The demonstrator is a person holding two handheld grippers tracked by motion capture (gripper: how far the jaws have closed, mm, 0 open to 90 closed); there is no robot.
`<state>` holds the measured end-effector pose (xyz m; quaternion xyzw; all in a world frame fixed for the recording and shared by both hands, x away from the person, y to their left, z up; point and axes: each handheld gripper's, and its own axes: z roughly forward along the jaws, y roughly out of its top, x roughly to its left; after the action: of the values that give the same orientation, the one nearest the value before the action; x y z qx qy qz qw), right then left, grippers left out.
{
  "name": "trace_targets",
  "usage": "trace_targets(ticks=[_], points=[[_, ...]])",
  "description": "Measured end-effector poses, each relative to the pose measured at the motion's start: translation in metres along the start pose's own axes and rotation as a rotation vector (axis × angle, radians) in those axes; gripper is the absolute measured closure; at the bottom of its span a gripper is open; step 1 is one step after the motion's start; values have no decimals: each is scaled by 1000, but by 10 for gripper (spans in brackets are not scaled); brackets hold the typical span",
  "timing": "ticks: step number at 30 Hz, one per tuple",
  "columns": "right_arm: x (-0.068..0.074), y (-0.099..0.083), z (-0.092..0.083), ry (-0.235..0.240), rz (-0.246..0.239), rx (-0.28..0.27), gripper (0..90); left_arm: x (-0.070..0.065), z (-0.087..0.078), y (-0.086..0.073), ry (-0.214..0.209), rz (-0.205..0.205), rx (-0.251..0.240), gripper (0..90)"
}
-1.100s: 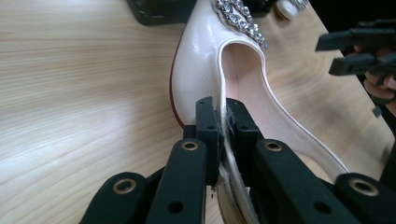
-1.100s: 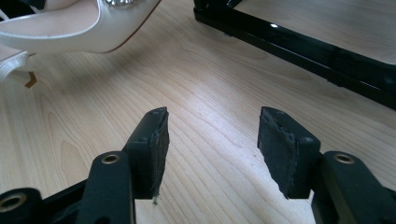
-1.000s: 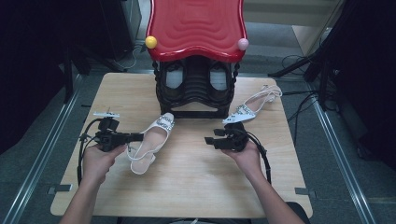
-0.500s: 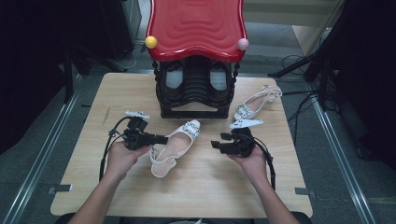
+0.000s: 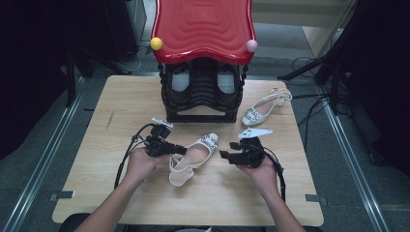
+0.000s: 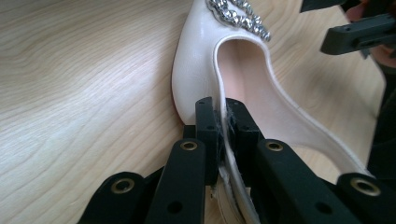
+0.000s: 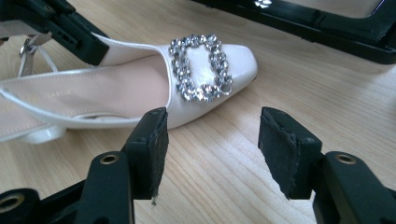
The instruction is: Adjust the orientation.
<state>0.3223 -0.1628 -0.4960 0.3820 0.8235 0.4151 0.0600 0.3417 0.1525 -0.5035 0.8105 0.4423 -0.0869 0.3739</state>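
A white slingback shoe (image 5: 193,155) with a rhinestone buckle lies on the wooden table (image 5: 96,121), toe toward the rack. My left gripper (image 5: 175,150) is shut on the shoe's side wall (image 6: 196,56); both pads pinch the thin edge. The other hand's black jaws show at the top right of the left gripper view. My right gripper (image 5: 226,155) stands open just right of the shoe's toe (image 7: 205,74), nothing between its fingers (image 7: 149,149). A second matching shoe (image 5: 263,107) lies at the table's right rear.
A black shoe rack (image 5: 203,94) with a red wavy top (image 5: 203,26) stands at the back middle of the table. A yellow ball (image 5: 156,43) and a pink ball (image 5: 251,46) sit at its top corners. Metal rails run along both table sides.
My left gripper has carried the shoe rightward toward the table's middle, close to the right gripper. The right gripper has stayed in place.
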Motion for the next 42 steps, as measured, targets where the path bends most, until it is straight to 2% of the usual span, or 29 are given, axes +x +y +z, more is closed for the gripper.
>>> trace_targets(ticks=[3, 6, 8, 10, 11, 13, 15, 17, 18, 19, 20, 22, 23, 32, 37, 42], points=[[1, -1, 3, -1, 6, 6, 447, 2, -1, -1, 23, 6, 9, 841], [2, -1, 7, -7, -7, 13, 480, 2, -6, -1, 13, 8, -8, 827], [3, 0, 9, -24, -22, 12, 511, 0, -8, 0, 18, 24, -9, 801], [3, 0, 11, -26, -11, 4, 540, -2, -11, 1, 30, 37, -10, 763], [3, 0, 14, -45, -6, -3, 566, -3, -15, 2, 36, 44, -25, 745], [3, 0, 15, -52, -8, -7, 579, -4, -23, 3, 32, 50, -40, 733], [4, -1, 17, -58, -9, -14, 640, -5, -32, 4, 36, 55, -66, 711], [4, -1, 19, -39, 6, -26, 720, -4, -40, 4, 45, 57, -84, 697], [4, -1, 21, -8, 25, -35, 795, -4, -43, 4, 51, 55, -84, 675], [4, -1, 21, -8, 25, -35, 795, -2, -45, 3, 56, 57, -86, 675], [5, -2, 25, 11, 37, -28, 862, 0, -46, 3, 64, 52, -84, 646], [7, -2, 27, 17, 34, -22, 885, 4, -48, 1, 81, 47, -83, 642], [10, -3, 33, 20, 23, -1, 900, 5, -49, 0, 88, 46, -82, 631], [19, -1, 49, 40, 14, 36, 900, 9, -55, -5, 97, 44, -102, 576], [17, 0, 51, 45, 9, 36, 900, 10, -56, -9, 88, 34, -101, 575], [16, 3, 54, 43, 5, 35, 900, 12, -57, -14, 99, 25, -102, 568]])
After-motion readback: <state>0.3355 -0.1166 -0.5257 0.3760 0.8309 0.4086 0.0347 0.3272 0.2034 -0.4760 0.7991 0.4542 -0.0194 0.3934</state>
